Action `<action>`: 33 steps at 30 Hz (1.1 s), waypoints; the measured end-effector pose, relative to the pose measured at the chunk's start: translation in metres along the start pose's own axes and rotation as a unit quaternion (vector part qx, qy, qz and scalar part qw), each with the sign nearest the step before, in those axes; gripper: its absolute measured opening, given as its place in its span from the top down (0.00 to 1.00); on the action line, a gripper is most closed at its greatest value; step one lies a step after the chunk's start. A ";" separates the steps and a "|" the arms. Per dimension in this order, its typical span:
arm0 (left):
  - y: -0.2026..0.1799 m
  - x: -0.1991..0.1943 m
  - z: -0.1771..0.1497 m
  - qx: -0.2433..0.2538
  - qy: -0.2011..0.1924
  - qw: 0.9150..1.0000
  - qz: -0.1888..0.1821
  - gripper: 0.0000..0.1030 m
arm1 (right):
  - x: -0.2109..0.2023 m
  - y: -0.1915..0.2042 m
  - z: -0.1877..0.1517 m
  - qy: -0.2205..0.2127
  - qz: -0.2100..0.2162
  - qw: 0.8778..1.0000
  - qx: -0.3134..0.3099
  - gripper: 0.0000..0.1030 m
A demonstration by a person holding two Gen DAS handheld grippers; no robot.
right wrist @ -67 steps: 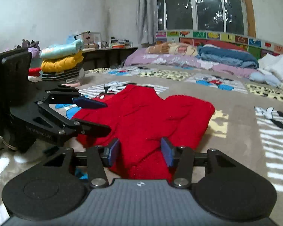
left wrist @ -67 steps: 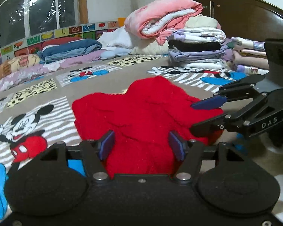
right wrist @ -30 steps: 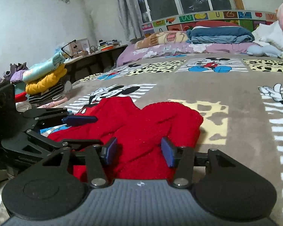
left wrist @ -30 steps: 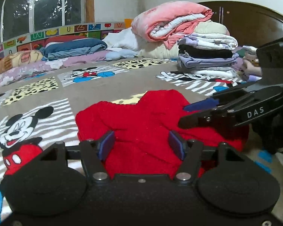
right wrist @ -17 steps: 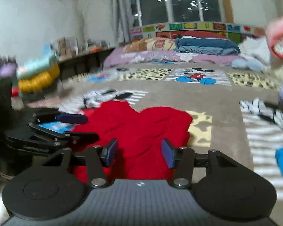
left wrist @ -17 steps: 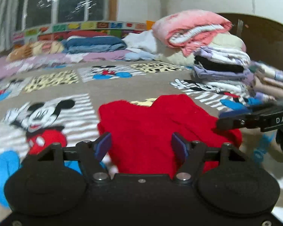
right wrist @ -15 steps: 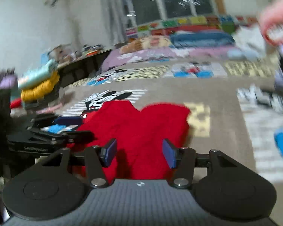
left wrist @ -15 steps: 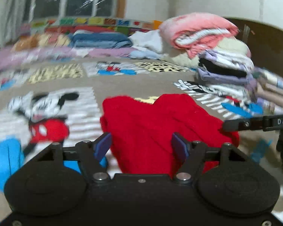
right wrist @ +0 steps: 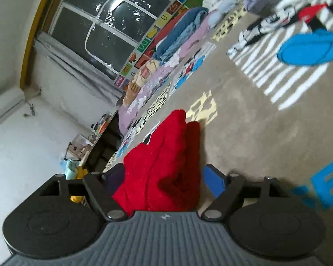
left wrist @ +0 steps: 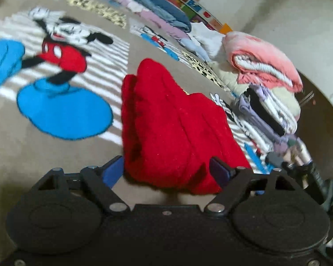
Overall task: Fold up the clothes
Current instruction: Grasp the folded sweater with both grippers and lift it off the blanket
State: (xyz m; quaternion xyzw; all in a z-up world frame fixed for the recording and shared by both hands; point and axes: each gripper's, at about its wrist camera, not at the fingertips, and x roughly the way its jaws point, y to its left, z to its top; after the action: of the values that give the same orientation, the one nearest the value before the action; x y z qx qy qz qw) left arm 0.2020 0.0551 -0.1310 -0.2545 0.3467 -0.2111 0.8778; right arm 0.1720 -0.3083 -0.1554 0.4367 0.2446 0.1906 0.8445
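Red garment (left wrist: 173, 128), fuzzy and bunched in thick folds, lying on the bed's brown cartoon-print blanket (left wrist: 55, 150). Seen from the left wrist: near end of the bundle between the two blue pads of the left tool (left wrist: 167, 173), pads spread wide, one on each side of the cloth, neither pressing it. Seen from the right wrist, with the view strongly tilted: same garment (right wrist: 164, 161) reaching in between the pads of the right tool (right wrist: 164, 181), likewise spread apart; left pad half hidden behind the cloth, right pad (right wrist: 214, 180) just beside the edge of the bundle, not clamped.

To the left of the garment in the left view, printed mouse figure (left wrist: 60, 51) in red shorts and a large blue patch (left wrist: 64, 113) on the blanket. Beyond and to the right, a stack of folded clothes (left wrist: 268, 108) topped by a rolled pink-and-white blanket (left wrist: 262, 64). Farther back, folded blue bedding (left wrist: 162, 11) along a colourful letter border. In the right view, a dark window (right wrist: 104, 28) with a grey curtain (right wrist: 77, 75) below it, white wall (right wrist: 17, 144) beside it.
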 end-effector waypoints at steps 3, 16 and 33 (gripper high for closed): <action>0.002 0.007 0.004 -0.009 0.000 1.000 -0.010 0.14 | 0.017 -0.004 0.002 0.015 0.001 1.000 0.006 0.23; 0.006 0.042 0.024 -0.047 -0.005 0.999 -0.025 0.09 | 0.085 0.005 0.010 0.098 -0.011 0.994 -0.053 0.25; -0.015 -0.007 0.002 -0.153 -0.021 0.982 -0.112 0.43 | 0.041 0.010 0.001 0.050 0.067 0.996 0.024 0.46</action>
State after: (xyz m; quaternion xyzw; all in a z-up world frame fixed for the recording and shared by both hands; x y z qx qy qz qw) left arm 0.1958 0.0480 -0.1174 -0.4277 0.3256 -0.2472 0.8062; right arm 0.2044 -0.2819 -0.1569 0.4622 0.2617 0.2621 0.8057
